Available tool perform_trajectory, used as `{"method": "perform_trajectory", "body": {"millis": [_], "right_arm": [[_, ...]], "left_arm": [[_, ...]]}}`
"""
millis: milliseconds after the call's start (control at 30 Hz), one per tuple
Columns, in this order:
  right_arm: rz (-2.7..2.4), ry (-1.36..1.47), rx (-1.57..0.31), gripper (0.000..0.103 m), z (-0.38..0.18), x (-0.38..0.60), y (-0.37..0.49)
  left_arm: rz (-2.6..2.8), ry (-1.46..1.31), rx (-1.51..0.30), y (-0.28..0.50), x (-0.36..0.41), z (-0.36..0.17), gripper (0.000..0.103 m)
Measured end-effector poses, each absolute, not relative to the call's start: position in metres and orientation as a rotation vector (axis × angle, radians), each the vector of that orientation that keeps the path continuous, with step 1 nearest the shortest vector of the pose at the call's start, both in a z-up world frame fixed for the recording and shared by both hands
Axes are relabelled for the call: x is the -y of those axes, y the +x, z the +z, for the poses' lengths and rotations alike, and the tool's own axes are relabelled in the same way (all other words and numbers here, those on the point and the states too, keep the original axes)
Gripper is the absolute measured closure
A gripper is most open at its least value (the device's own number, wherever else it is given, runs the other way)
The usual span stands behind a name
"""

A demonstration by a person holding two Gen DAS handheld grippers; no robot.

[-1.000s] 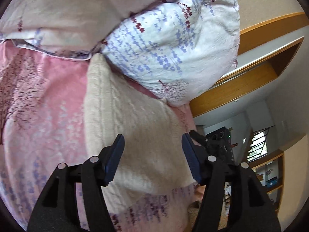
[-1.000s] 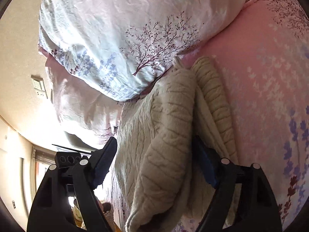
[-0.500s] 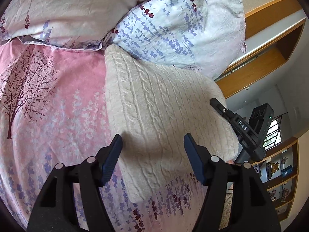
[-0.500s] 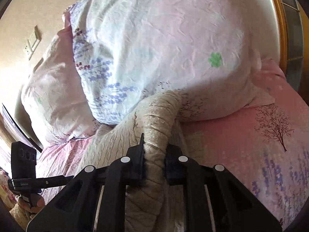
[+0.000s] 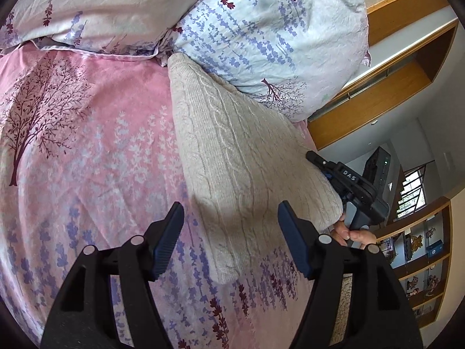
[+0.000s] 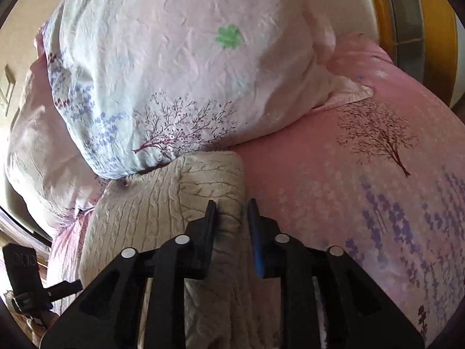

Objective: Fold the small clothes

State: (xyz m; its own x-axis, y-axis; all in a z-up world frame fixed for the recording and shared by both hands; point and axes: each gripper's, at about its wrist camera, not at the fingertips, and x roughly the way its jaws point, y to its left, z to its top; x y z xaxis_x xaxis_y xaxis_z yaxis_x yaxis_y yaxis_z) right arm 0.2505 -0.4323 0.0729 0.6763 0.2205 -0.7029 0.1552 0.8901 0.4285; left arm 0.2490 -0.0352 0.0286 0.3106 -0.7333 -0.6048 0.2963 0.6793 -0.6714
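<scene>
A cream cable-knit sweater lies folded on the pink floral bedsheet, its far end against the pillows. My left gripper is open and empty, just above the sweater's near end. The right gripper shows at the sweater's right edge in the left wrist view. In the right wrist view the sweater lies left of centre, and my right gripper has its jaws close together on the sweater's edge fold.
Two floral pillows stand at the head of the bed. A wooden headboard and shelves are at the right. The person's hand holds the right gripper's handle.
The left gripper has pulled back from the sweater, which now lies flat and folded. The right gripper went from open to closed on the sweater's edge and lowered it to the bed.
</scene>
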Motion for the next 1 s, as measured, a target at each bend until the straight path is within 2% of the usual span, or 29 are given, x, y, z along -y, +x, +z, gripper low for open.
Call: {"method": "perform_trajectory", "body": {"millis": [33,67,400,467,500,533,567,667,800,1000], "right_arm": [[0.049,0.524,-0.821,0.056,0.078,0.438,0.241],[0.068,0.564,-0.8,0.052,0.084,0.444,0.23],[0.187,0.502,-0.834,0.052,0.082,0.411,0.173],[0.195,0.476,-0.83,0.059,0.079,0.405,0.171],[0.201,0.469,-0.837,0.072,0.076,0.403,0.173],[0.21,0.468,-0.85,0.089,0.073,0.401,0.174],[0.213,0.469,-0.856,0.089,0.071,0.4,0.175],[0.204,0.449,-0.784,0.093,0.085,0.4,0.168],[0.178,0.439,-0.695,0.094,0.108,0.41,0.154],[0.097,0.427,-0.858,0.094,0.062,0.414,0.154]], "left_arm": [[-0.718,-0.487,-1.05,0.246,0.033,0.028,0.036],[-0.72,-0.487,-1.051,0.243,0.031,0.027,0.035],[-0.699,-0.493,-1.064,0.224,0.04,0.018,0.037],[-0.688,-0.476,-1.056,0.221,0.042,0.017,0.046],[-0.685,-0.467,-1.056,0.22,0.044,0.016,0.05],[-0.69,-0.465,-1.064,0.221,0.047,0.014,0.061],[-0.697,-0.468,-1.079,0.221,0.05,0.011,0.071],[-0.699,-0.463,-1.078,0.217,0.051,0.01,0.085],[-0.759,-0.488,-1.04,0.213,0.04,0.018,0.089],[-0.768,-0.419,-1.056,0.21,0.037,0.007,0.089]]}}
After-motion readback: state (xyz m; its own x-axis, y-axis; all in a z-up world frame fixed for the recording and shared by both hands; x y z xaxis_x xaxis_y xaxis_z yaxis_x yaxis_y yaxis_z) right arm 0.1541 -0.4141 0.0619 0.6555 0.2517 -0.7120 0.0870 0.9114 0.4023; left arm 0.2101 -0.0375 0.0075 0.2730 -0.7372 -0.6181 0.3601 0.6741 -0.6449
